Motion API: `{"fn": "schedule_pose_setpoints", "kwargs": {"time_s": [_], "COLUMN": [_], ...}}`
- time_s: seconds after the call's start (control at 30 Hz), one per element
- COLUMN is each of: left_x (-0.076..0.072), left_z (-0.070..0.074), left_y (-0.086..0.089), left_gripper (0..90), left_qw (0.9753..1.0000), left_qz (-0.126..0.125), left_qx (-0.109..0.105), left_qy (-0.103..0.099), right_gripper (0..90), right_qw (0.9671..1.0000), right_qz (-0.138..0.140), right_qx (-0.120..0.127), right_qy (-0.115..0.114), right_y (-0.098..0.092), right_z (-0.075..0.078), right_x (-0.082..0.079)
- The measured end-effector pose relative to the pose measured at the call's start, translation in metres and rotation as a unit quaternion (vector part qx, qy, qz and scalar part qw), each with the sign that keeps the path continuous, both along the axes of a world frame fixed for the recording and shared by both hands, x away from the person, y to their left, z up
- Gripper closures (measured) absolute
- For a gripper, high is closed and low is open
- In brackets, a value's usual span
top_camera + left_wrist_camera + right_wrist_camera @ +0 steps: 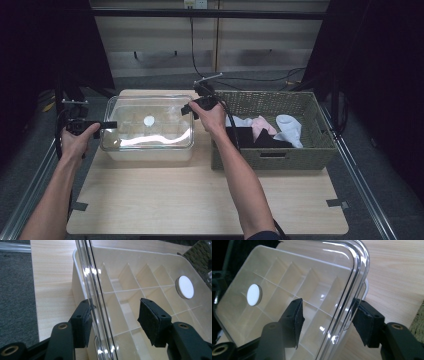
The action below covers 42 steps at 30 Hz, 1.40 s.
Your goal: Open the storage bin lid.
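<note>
A clear plastic lid with a white round disc lies over a white box split into several compartments. My left gripper is at the lid's left edge. In the left gripper view its jaws stand open, one on each side of the lid's rim, with the disc farther off. My right gripper is at the lid's far right corner. It is open too, straddling the rim. Whether the pads touch the lid I cannot tell.
A woven basket stands right of the box, holding a white sock, a pink cloth and a black cloth. The wooden table has bare room in front. Dark floor and metal rails flank it.
</note>
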<state>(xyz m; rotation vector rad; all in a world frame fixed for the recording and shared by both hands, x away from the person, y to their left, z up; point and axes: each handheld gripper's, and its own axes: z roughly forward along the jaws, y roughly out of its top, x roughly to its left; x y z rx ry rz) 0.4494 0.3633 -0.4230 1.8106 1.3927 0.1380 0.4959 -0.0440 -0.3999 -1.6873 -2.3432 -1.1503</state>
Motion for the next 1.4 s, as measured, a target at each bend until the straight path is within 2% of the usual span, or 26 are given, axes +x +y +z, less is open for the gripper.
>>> {"fn": "schedule_pose_setpoints", "kwargs": {"time_s": [0.07,0.1,0.37,0.5,0.6,0.63,0.73,0.77,0.93,1.0,1.03,1.13,1.17,1.27,1.4], "left_x": [0.0,-0.001,-0.006,-0.011,-0.011,-0.013,-0.016,-0.018,-0.021,-0.022,-0.024,-0.026,-0.03,-0.034,-0.037], "left_z": [0.001,0.003,0.01,0.014,0.016,0.017,0.018,0.017,0.015,0.016,0.017,0.019,0.021,0.023,0.022], "left_y": [-0.001,-0.001,0.002,0.004,0.005,0.006,0.005,0.006,0.008,0.008,0.009,0.01,0.01,0.009,0.01], "left_gripper": [47.1,48.1,52.8,56.8,57.9,58.5,59.0,59.2,59.2,59.4,59.7,60.5,60.7,60.7,61.8], "left_qw": [1.0,1.0,0.9998,0.9993,0.9994,0.9991,0.999,0.9991,0.9992,0.9991,0.9992,0.9992,0.999,0.999,0.9989], "left_qz": [0.0,-0.005,-0.009,-0.004,-0.009,-0.008,-0.011,-0.021,-0.019,-0.011,-0.017,-0.02,-0.018,-0.018,-0.023], "left_qx": [-0.006,-0.005,-0.011,-0.027,-0.024,-0.031,-0.031,-0.026,-0.027,-0.034,-0.025,-0.02,-0.019,-0.01,-0.014], "left_qy": [-0.001,-0.002,-0.016,-0.026,-0.025,-0.027,-0.029,-0.026,-0.022,-0.023,-0.025,-0.026,-0.035,-0.039,-0.039], "right_gripper": [43.9,44.4,49.4,55.3,57.6,57.5,57.6,58.4,62.0,63.0,65.1,67.0,67.6,68.4,69.7], "right_qw": [1.0,0.9999,0.9996,0.9993,0.9992,0.9992,0.9993,0.9992,0.9991,0.999,0.9984,0.9978,0.9973,0.9967,0.996], "right_qz": [-0.001,-0.006,0.001,0.001,-0.001,-0.004,-0.007,-0.008,-0.004,-0.004,-0.001,0.002,0.004,0.006,0.01], "right_qx": [0.005,0.016,0.024,0.031,0.031,0.031,0.024,0.027,0.029,0.032,0.044,0.055,0.061,0.061,0.067], "right_qy": [-0.003,-0.002,-0.014,-0.021,-0.026,-0.024,-0.029,-0.028,-0.032,-0.03,-0.036,-0.038,-0.042,-0.052,-0.058], "right_y": [-0.002,-0.005,-0.01,-0.014,-0.015,-0.014,-0.014,-0.014,-0.014,-0.014,-0.016,-0.018,-0.018,-0.018,-0.02], "right_z": [0.001,0.003,0.008,0.013,0.016,0.017,0.021,0.021,0.023,0.023,0.024,0.026,0.028,0.031,0.034], "right_x": [-0.001,-0.003,-0.01,-0.015,-0.017,-0.019,-0.021,-0.021,-0.024,-0.026,-0.027,-0.029,-0.032,-0.037,-0.04]}}
